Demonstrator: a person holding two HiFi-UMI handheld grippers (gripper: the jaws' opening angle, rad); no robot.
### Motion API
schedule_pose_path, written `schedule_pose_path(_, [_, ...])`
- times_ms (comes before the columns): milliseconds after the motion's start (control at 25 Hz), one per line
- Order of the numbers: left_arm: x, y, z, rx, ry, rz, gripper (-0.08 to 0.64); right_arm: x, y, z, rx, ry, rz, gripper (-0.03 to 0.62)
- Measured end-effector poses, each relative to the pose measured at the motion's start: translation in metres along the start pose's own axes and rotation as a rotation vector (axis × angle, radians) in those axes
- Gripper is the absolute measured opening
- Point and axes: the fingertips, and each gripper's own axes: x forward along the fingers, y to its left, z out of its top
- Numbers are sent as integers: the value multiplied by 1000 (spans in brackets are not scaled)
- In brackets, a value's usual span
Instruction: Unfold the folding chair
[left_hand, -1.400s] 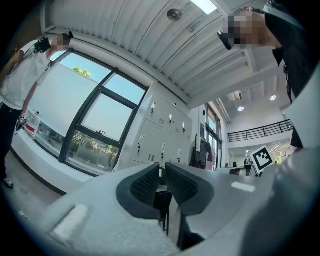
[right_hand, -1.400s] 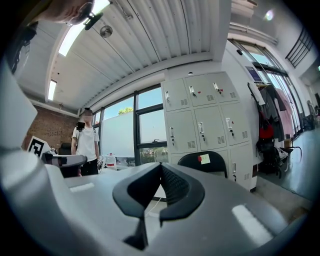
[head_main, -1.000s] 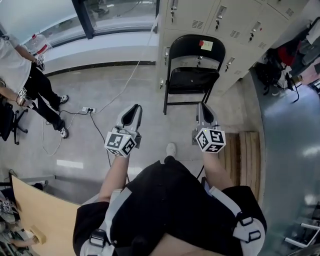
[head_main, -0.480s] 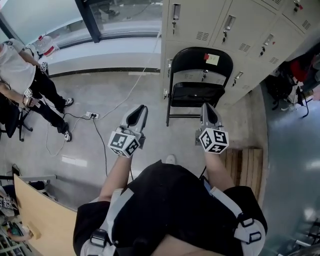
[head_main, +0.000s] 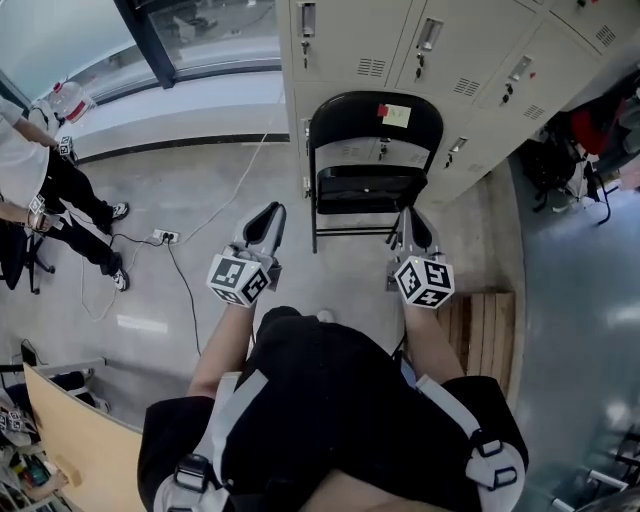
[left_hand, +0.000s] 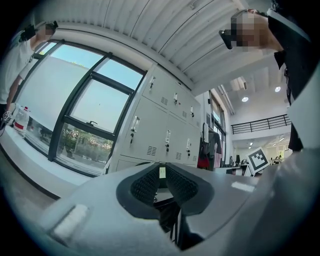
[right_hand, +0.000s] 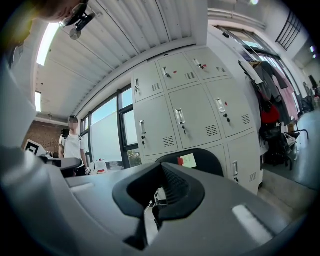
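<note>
Straight ahead of both grippers, the folding chair (head_main: 366, 186) stood upright against the lockers (head_main: 470, 60), its seat facing the person. The right gripper (head_main: 412, 222), jaws pressed together and empty, was the nearer, just beside the seat's right front corner. The left gripper (head_main: 266, 218), jaws a crack apart and empty, sat off the chair's left side.

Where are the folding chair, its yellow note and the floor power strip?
folding chair (head_main: 365, 188): head view, on the seat panel.
yellow note (head_main: 396, 116): head view, middle of the note, on the backrest.
power strip (head_main: 160, 237): head view, middle of its white body.
</note>
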Motion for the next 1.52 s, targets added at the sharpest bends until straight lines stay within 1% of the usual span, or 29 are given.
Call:
schedule_pose_path(240, [27,5,-7,2,25,-22,39,12,-25,-9,38,13,-67,6])
schedule_pose_path(360, [44,17,-12,-4,30,-36,38,25,-30,-10,37,11,-90,6])
schedule_pose_path(440, [58,25,-15,-10,32,-47,40,35,-36,-9,38,15,-105,23])
schedule_pose_path(600, [95,45,-15,-12,32,-91,39,63,-45,-3,31,20,-142,23])
schedule_pose_path(880, [157,83,-11,-29,30,-142,38,120,-42,19,-5,19,-162,23])
schedule_pose_path(1040, [181,97,-7,-27,44,-178,38,146,-43,26,-23,32,-186,21])
schedule_pose_path(1200, [202,110,-4,-12,70,-211,40,171,-51,24,-9,63,-256,21])
schedule_pose_path(1360, [216,124,-4,16,95,-230,40,192,-47,20,0,79,-264,21])
schedule_pose_path(1520, [227,136,-17,25,137,-244,40,202,-46,6,22,106,-281,21])
